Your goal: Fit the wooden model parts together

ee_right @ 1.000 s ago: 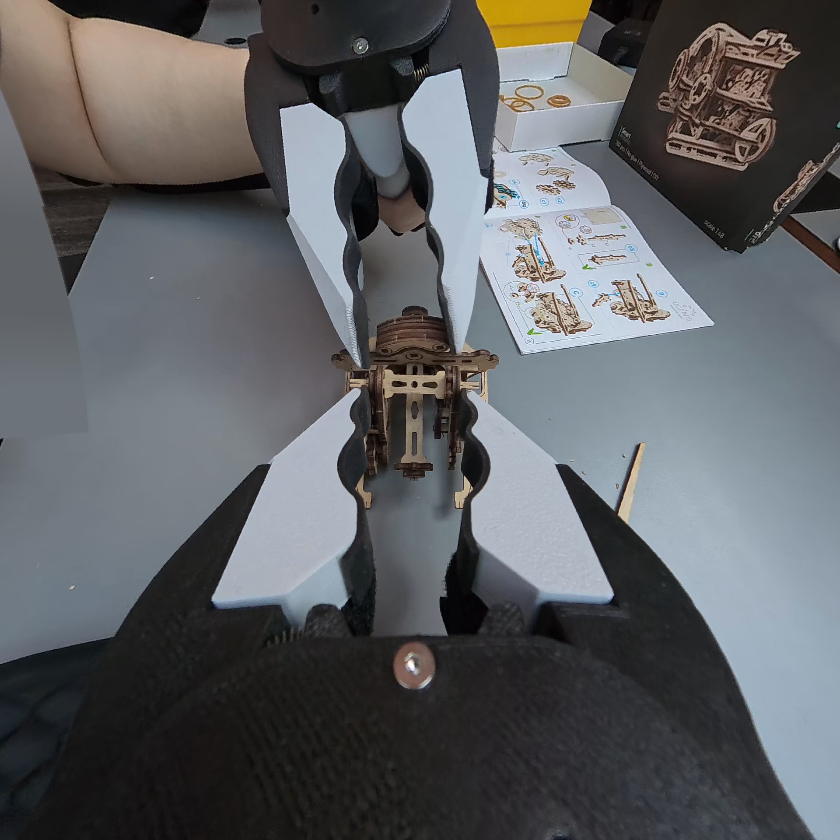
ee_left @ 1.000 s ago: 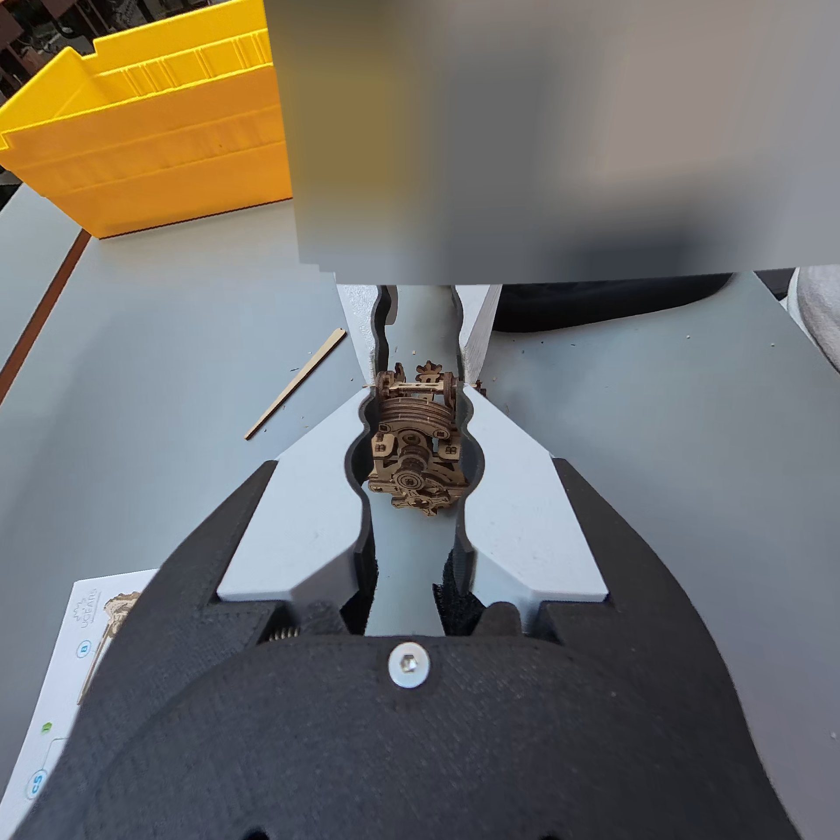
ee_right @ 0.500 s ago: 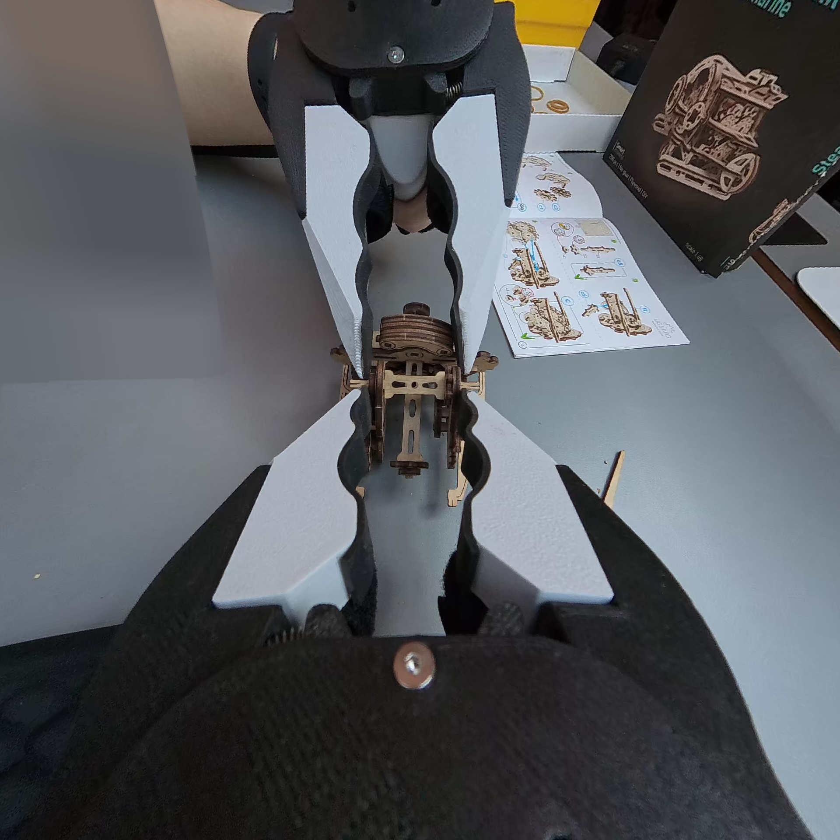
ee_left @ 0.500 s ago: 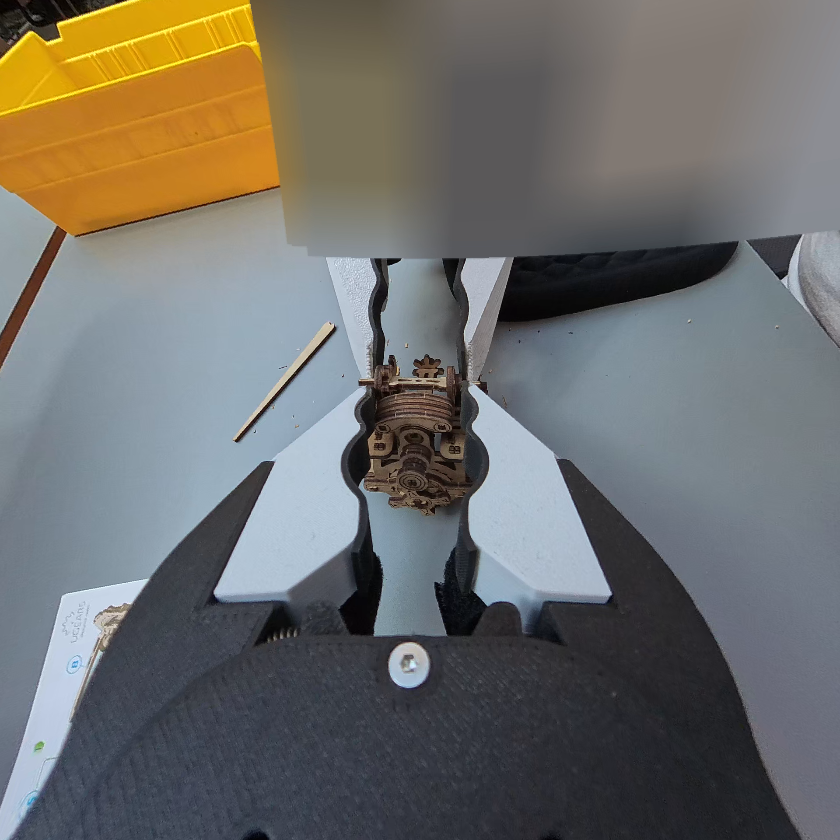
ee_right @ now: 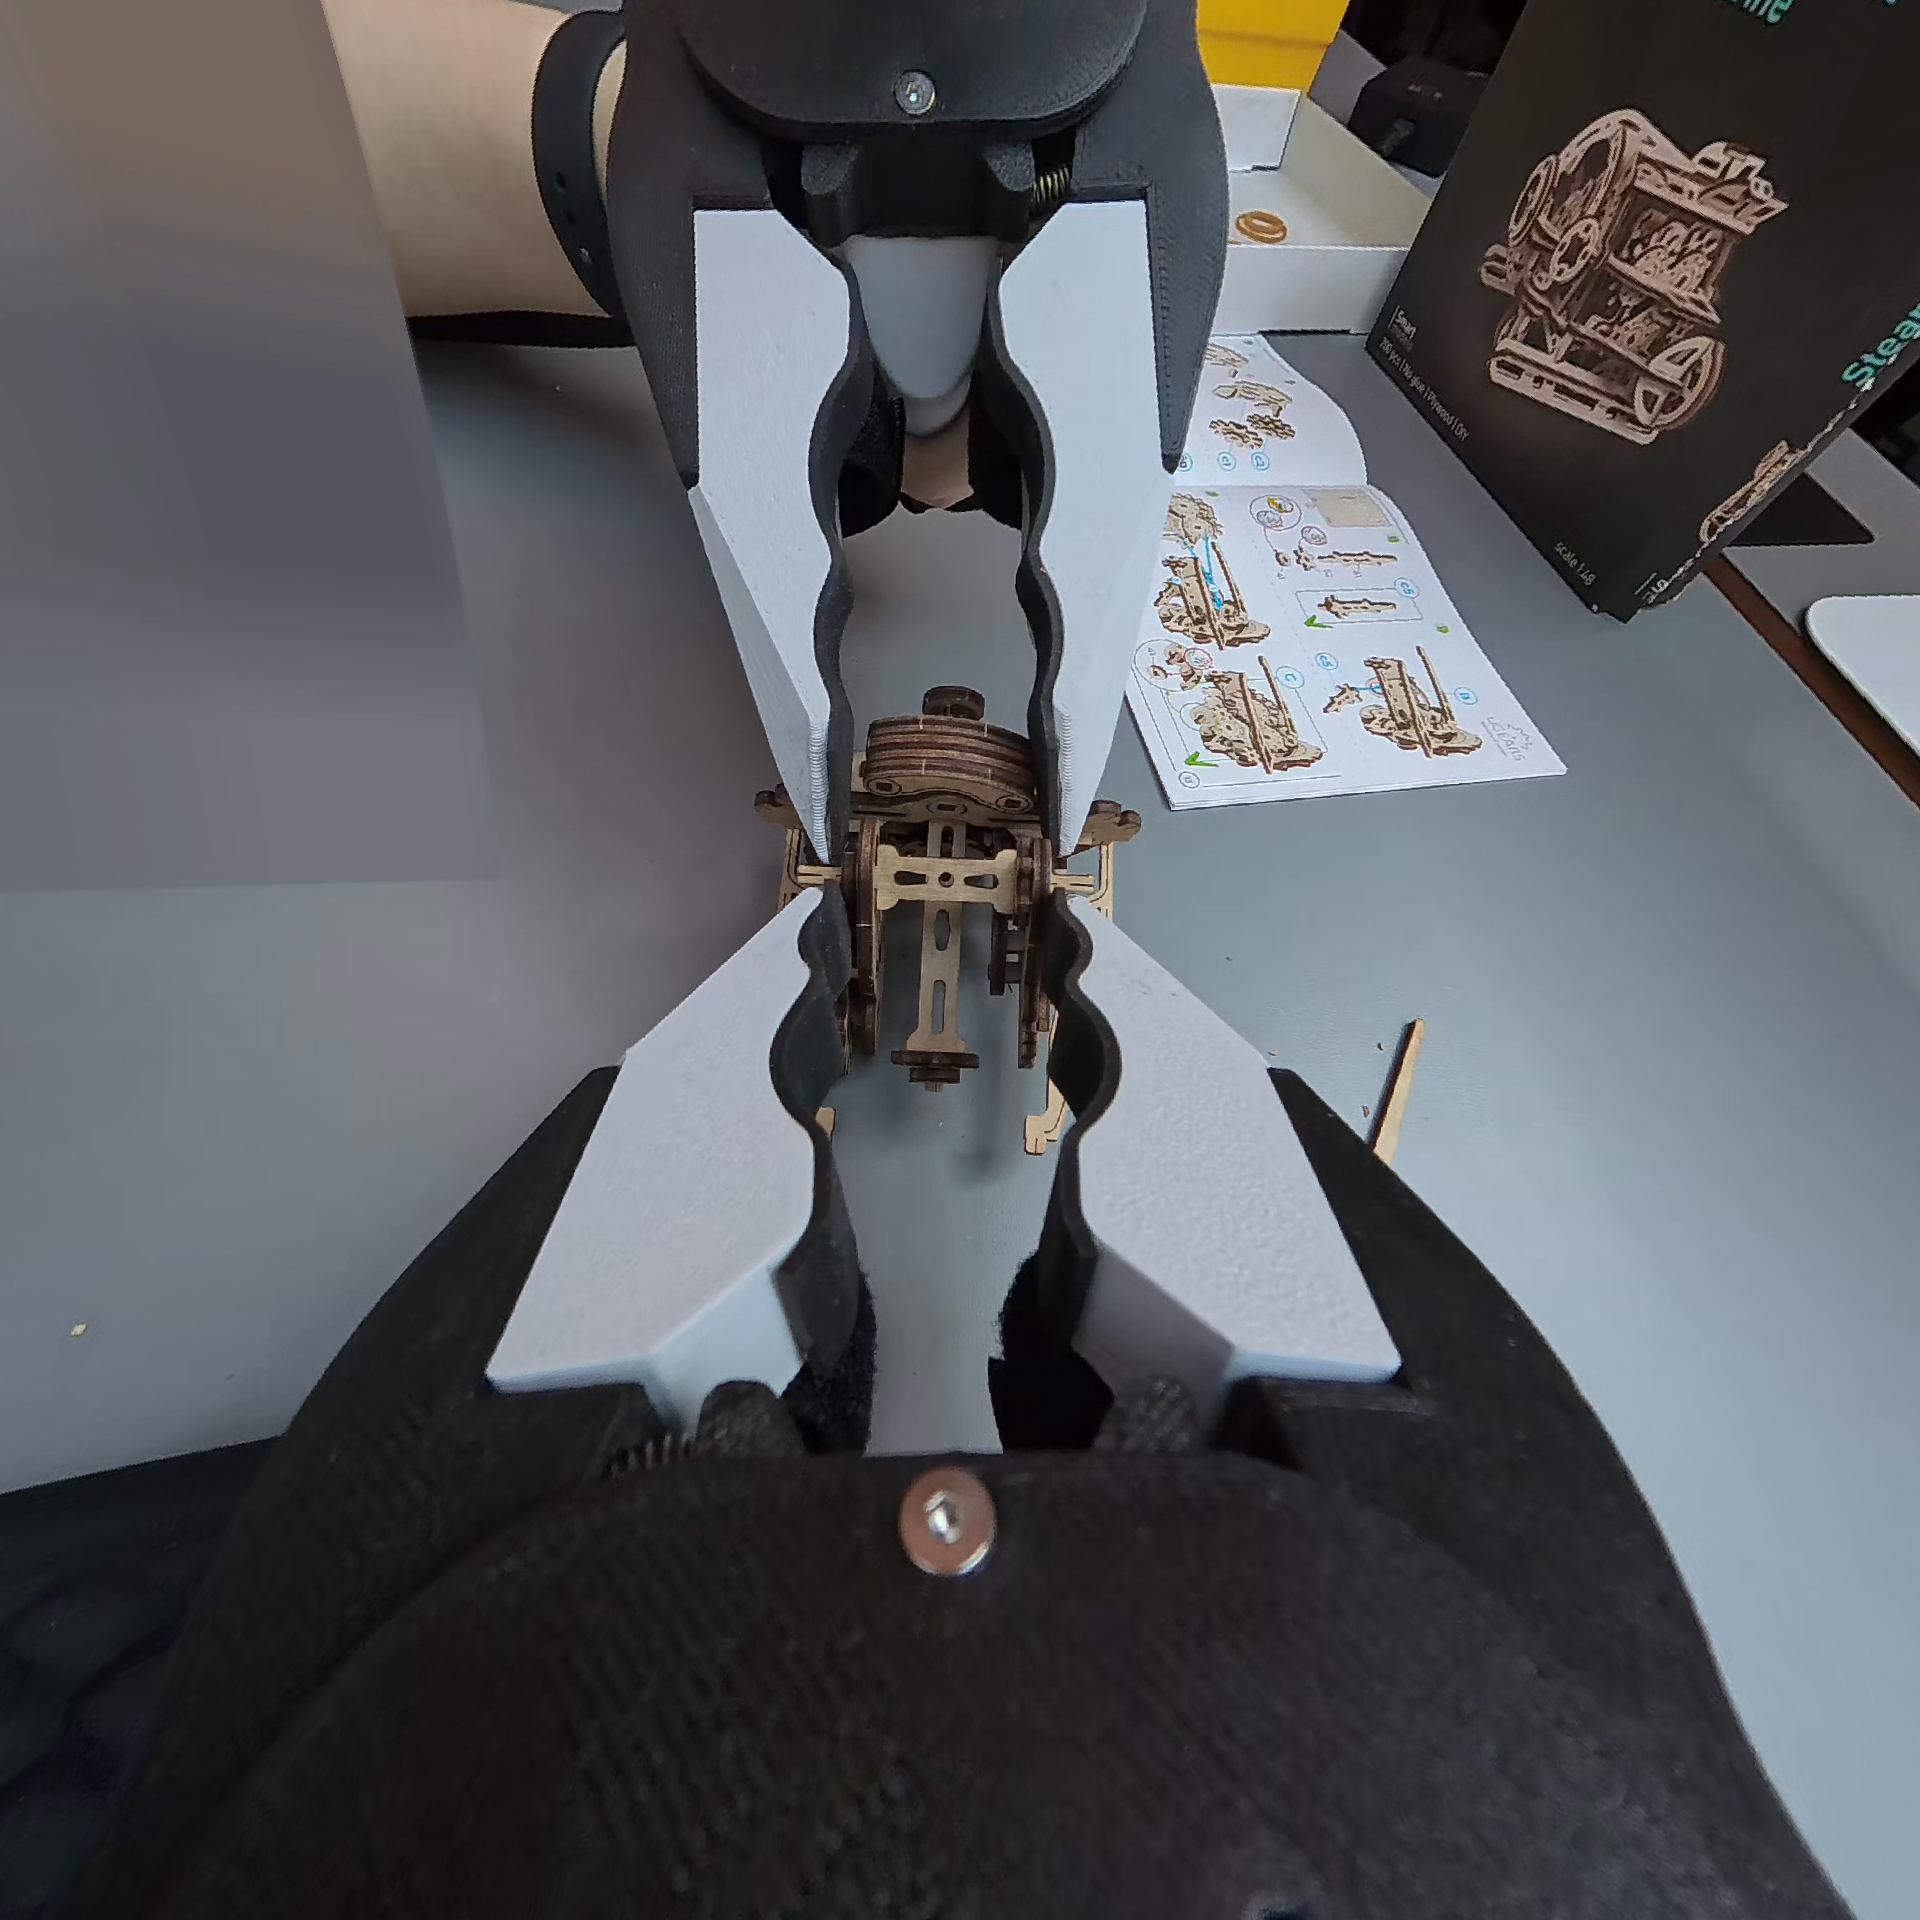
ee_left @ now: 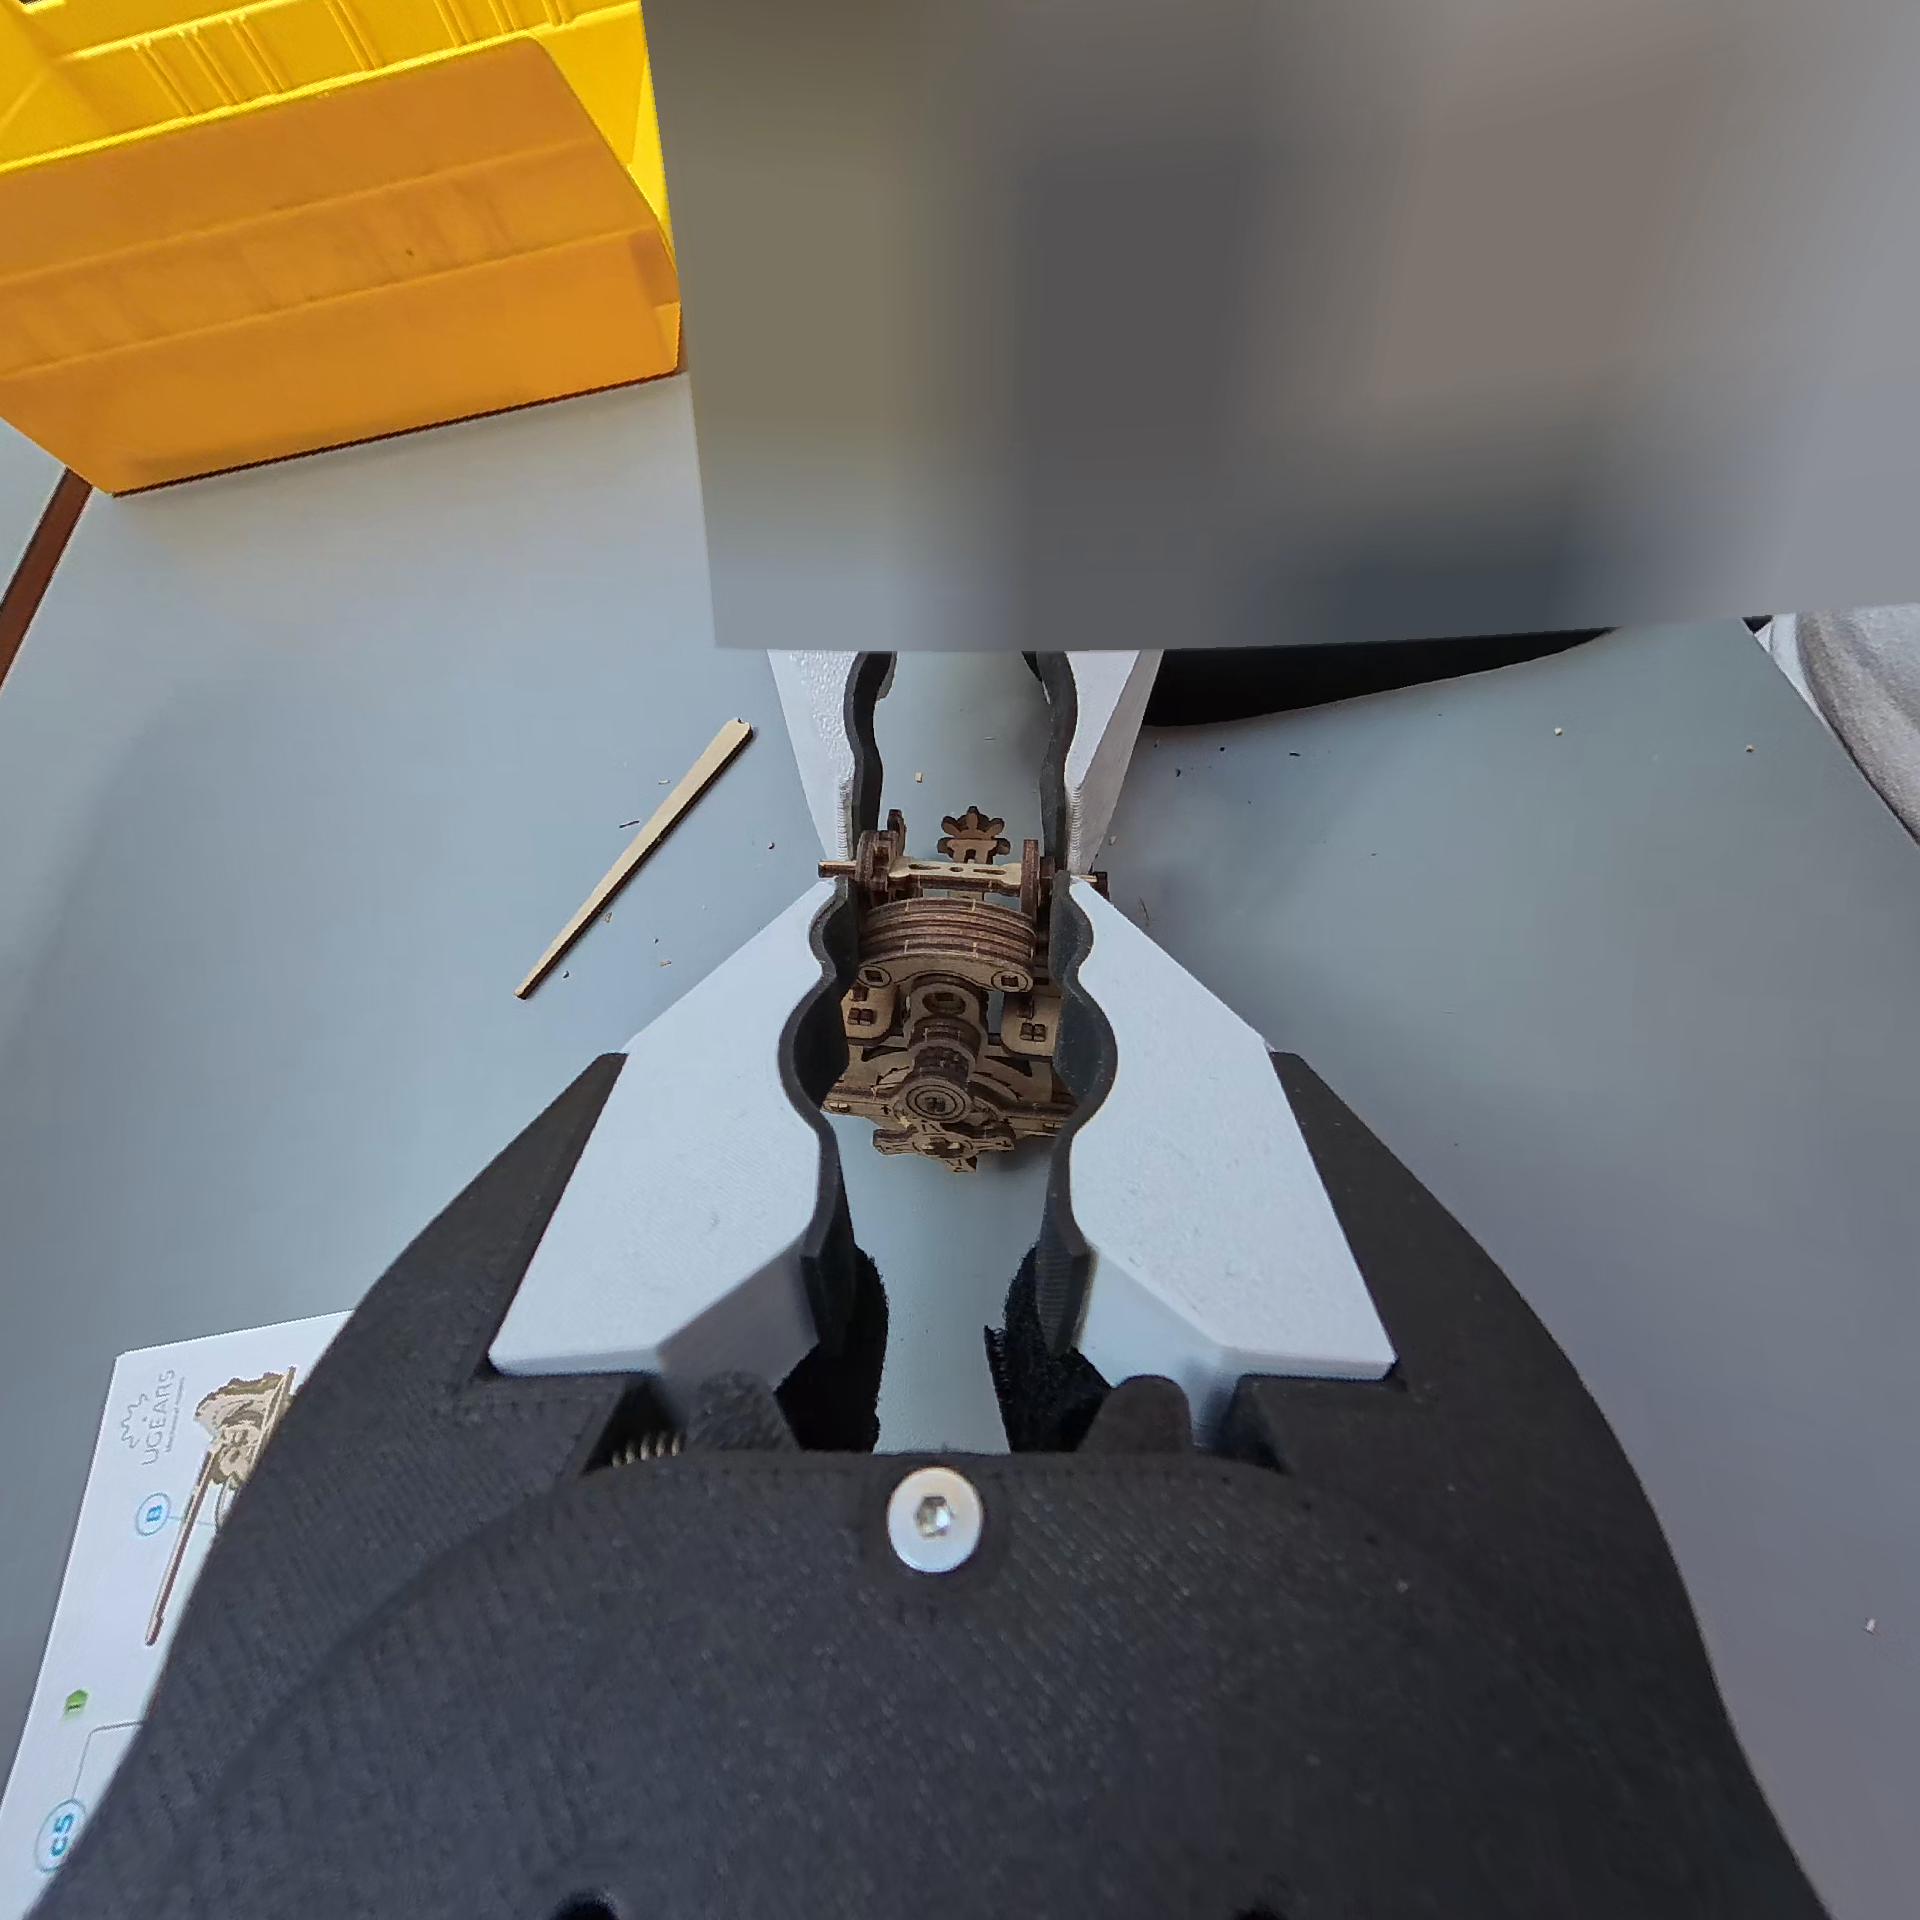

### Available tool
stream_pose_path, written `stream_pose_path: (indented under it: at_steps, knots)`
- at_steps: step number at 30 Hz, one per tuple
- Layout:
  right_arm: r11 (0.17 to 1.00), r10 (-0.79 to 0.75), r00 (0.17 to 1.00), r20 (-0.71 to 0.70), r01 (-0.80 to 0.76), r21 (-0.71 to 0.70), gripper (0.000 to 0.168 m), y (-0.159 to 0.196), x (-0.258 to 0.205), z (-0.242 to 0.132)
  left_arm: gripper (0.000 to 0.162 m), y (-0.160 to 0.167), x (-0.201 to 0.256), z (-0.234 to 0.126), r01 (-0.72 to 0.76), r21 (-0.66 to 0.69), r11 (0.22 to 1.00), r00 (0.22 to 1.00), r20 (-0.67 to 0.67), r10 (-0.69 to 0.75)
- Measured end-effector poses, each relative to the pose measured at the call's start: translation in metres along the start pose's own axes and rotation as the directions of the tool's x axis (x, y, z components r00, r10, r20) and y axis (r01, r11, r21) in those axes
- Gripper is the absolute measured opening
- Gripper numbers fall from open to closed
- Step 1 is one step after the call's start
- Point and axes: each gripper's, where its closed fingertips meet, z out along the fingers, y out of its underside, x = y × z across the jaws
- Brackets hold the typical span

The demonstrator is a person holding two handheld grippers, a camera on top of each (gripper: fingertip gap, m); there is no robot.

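A small wooden model (ee_left: 951,997) with a dark layered drum (ee_right: 945,753) and a light cross frame sits just above the grey table (ee_left: 364,831). My left gripper (ee_left: 951,894) is shut on the drum end. My right gripper (ee_right: 940,914) faces it and is shut on the frame end with the cross bar. The two sets of fingertips almost touch. In the left wrist view the right gripper (ee_left: 961,831) comes in from the top, its body hidden by a blurred patch. In the right wrist view the left gripper (ee_right: 940,821) comes down from above.
A yellow bin (ee_left: 312,260) stands at the far left. A thin wooden stick (ee_left: 639,857) lies beside the grippers. An open instruction booklet (ee_right: 1340,644), a black model box (ee_right: 1621,291) and a white tray with rings (ee_right: 1299,239) lie to the right. A person's forearm (ee_right: 468,156) rests behind. Left and right tips are no more than a few centimetres apart. The thin wooden stick (ee_left: 639,857) sits 10 cm or so from the ends of my right fingers.
Both grippers keep their hold on the model. In the right wrist view the left gripper has drawn nearer and stands steeper. The booklet and box have shifted right in that view.
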Motion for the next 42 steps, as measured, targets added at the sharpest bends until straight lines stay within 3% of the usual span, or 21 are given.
stream_pose_path:
  at_steps: [42]
  knots:
    - [1.0, 0.003, 1.0, -0.01, -0.003, -0.002, 0.036, -0.003, -0.0025, 0.0038, 0.035, 0.0024, 0.0028, -0.0034, -0.005, 0.033, 0.999, 1.0, -0.009, 0.005]
